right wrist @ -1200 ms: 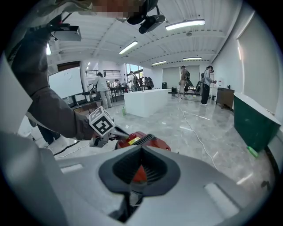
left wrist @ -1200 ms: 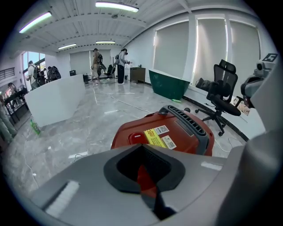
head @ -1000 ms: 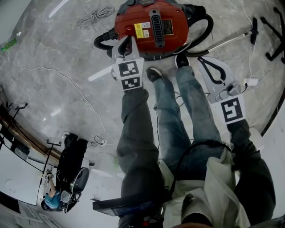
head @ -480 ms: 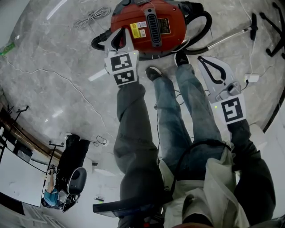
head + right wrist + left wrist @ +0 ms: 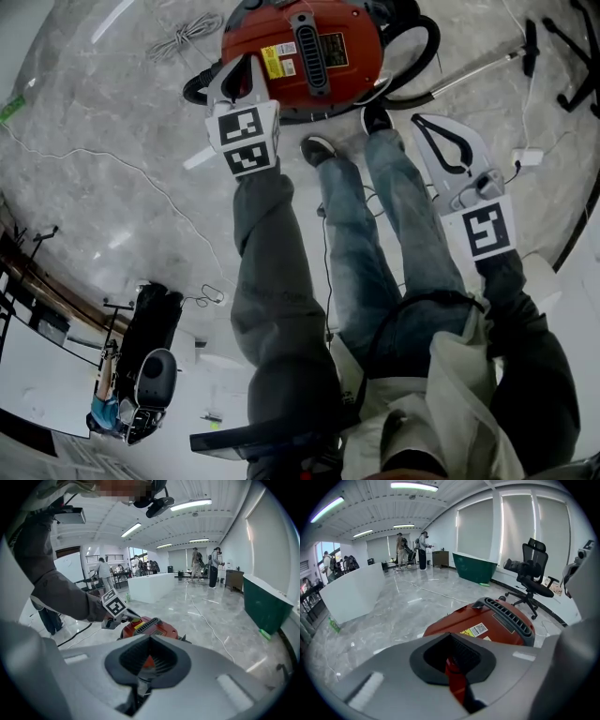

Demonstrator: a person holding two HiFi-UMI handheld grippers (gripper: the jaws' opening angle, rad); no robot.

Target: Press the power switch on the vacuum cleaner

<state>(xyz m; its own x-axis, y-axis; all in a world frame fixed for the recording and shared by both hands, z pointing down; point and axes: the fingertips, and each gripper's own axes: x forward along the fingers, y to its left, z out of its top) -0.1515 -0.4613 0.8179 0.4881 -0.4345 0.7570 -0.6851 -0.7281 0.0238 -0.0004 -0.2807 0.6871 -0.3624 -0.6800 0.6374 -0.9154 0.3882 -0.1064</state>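
Note:
A red canister vacuum cleaner (image 5: 300, 52) with a black top grille and a yellow label lies on the grey marble floor just beyond the person's shoes. My left gripper (image 5: 246, 66) is shut and hangs over the vacuum's left flank, near the label; I cannot tell if it touches. In the left gripper view the red body (image 5: 487, 625) fills the space just past the jaws. My right gripper (image 5: 419, 120) is shut on nothing, held right of the legs and short of the vacuum's hose. I cannot pick out the power switch.
A black hose (image 5: 412, 61) loops round the vacuum's right side and a metal wand (image 5: 469, 80) runs off to the right. A coiled cable (image 5: 183, 37) lies at the upper left. An office chair (image 5: 534, 569) stands behind the vacuum. People stand far off.
My left gripper has moved left and farther forward along the vacuum's left side. The right gripper has hardly moved.

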